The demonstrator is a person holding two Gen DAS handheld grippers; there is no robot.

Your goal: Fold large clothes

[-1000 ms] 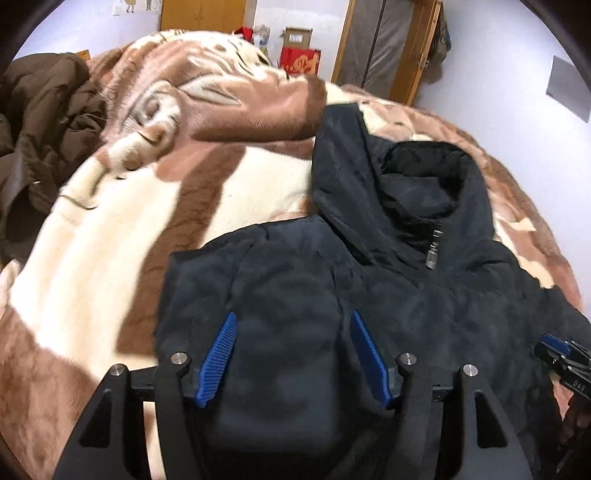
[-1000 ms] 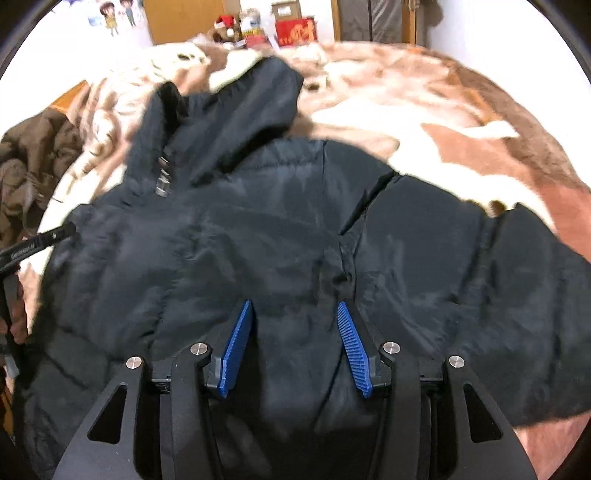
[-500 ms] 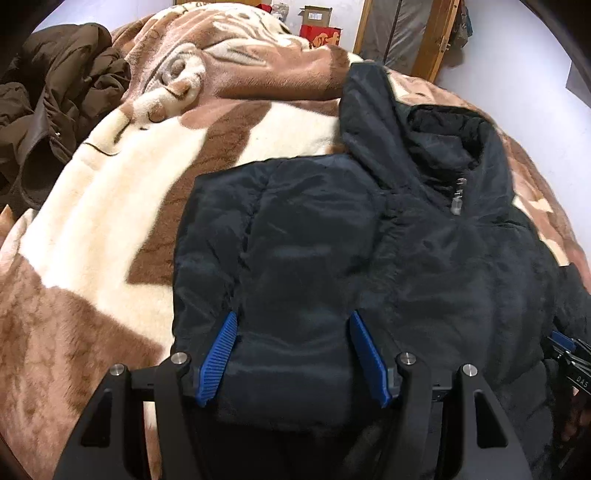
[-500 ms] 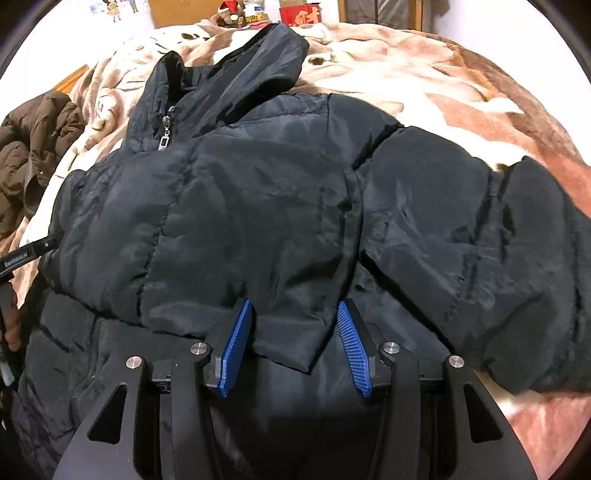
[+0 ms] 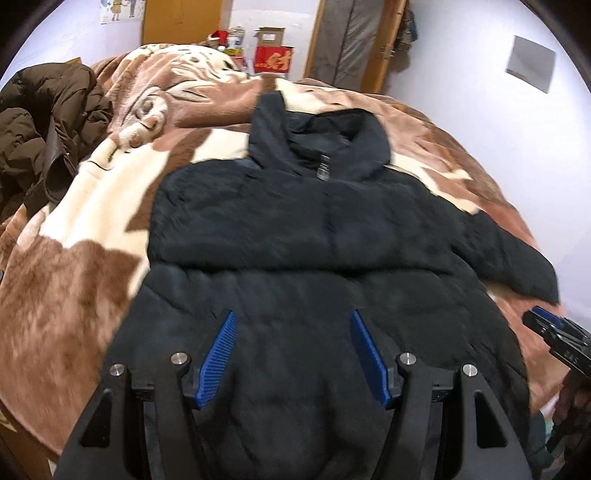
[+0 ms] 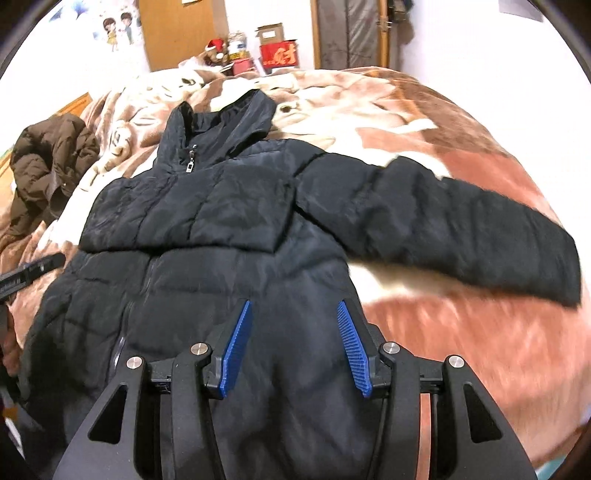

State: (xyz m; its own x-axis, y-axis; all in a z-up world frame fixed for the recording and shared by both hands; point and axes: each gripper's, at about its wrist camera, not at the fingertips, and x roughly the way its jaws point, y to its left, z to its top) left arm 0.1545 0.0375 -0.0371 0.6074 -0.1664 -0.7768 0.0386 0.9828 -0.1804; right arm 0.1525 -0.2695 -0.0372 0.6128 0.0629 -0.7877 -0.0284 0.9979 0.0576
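A black puffer jacket (image 5: 295, 229) lies face up on a brown and cream blanket (image 5: 74, 280), hood and collar at the far end. One sleeve is folded across its chest (image 6: 184, 221). The other sleeve (image 6: 461, 229) stretches out to the right over the blanket. My left gripper (image 5: 291, 317) hangs open above the jacket's lower left part, with nothing between its blue pads. My right gripper (image 6: 294, 306) is open above the lower right part, near the side seam. Each gripper shows at the edge of the other's view: the right one (image 5: 554, 339), the left one (image 6: 29, 273).
A crumpled brown coat (image 5: 44, 129) lies on the bed's far left. Beyond the bed stand a red box (image 5: 273, 59), cardboard boxes and small items, with wooden doors (image 5: 181, 22) behind. A white wall (image 5: 480, 48) rises on the right.
Both grippers have drawn back from the chest toward the hem and risen a little, so the whole jacket is in view. The sleeve folded across the chest stays where it lay.
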